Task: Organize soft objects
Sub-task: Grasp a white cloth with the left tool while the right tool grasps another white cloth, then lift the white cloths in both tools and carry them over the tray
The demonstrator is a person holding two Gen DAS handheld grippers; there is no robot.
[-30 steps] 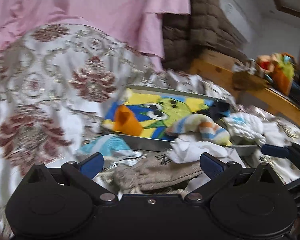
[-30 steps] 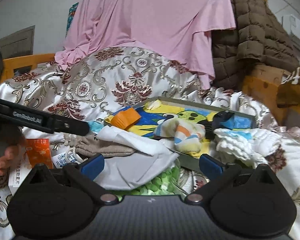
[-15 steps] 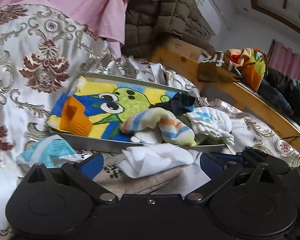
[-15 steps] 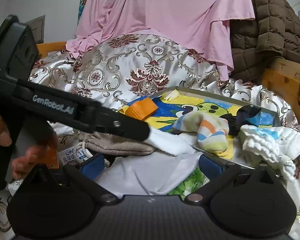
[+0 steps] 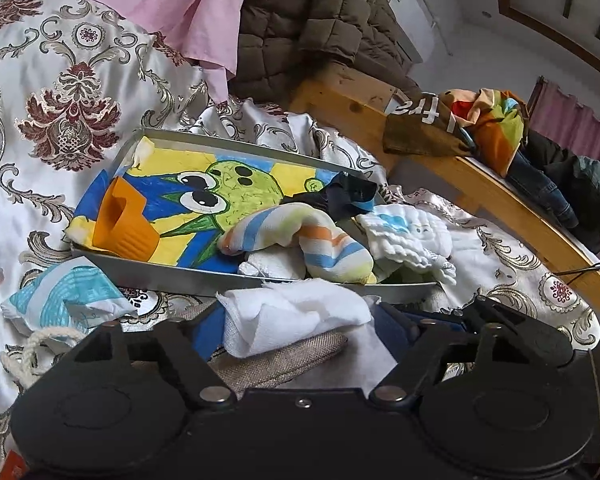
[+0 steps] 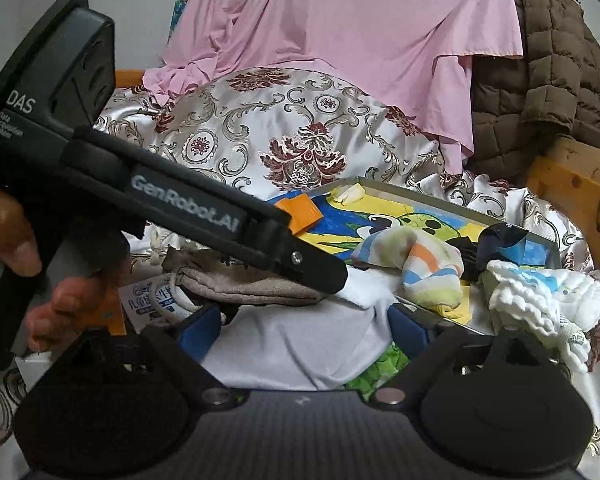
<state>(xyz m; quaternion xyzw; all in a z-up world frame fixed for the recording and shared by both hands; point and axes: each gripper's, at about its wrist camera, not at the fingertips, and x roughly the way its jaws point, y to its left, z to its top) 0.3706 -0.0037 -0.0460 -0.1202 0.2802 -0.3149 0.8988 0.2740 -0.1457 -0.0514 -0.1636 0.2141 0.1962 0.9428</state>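
A metal tray point(image 5: 188, 278) point(image 6: 452, 198) lined with a cartoon cloth sits on the bed and holds an orange cup point(image 5: 122, 222), a striped sock point(image 5: 300, 238) point(image 6: 424, 264), a dark sock point(image 5: 340, 196) and a white frilly cloth point(image 5: 412, 240) point(image 6: 540, 300). In front of the tray lie a crumpled white cloth point(image 5: 292, 316), a beige drawstring pouch point(image 5: 276, 364) point(image 6: 240, 280) and a pale sheet point(image 6: 300, 344). My left gripper point(image 5: 300, 330) is open with the white cloth between its blue pads. My right gripper point(image 6: 306, 330) is open over the pale sheet. The left gripper's arm point(image 6: 204, 212) crosses the right wrist view.
A blue-and-white packet point(image 5: 64, 292) lies left of the tray. A brocade quilt point(image 5: 72, 92), pink sheet point(image 6: 340, 20) and brown padded jacket point(image 5: 320, 32) rise behind. A wooden bed rail point(image 5: 480, 184) with piled clothes runs along the right. An orange packet point(image 6: 114, 312) lies by the hand.
My left gripper has swung right and forward until the white cloth lies between its pads. Its arm now reaches further across the right wrist view. The right gripper moved slightly closer to the pile.
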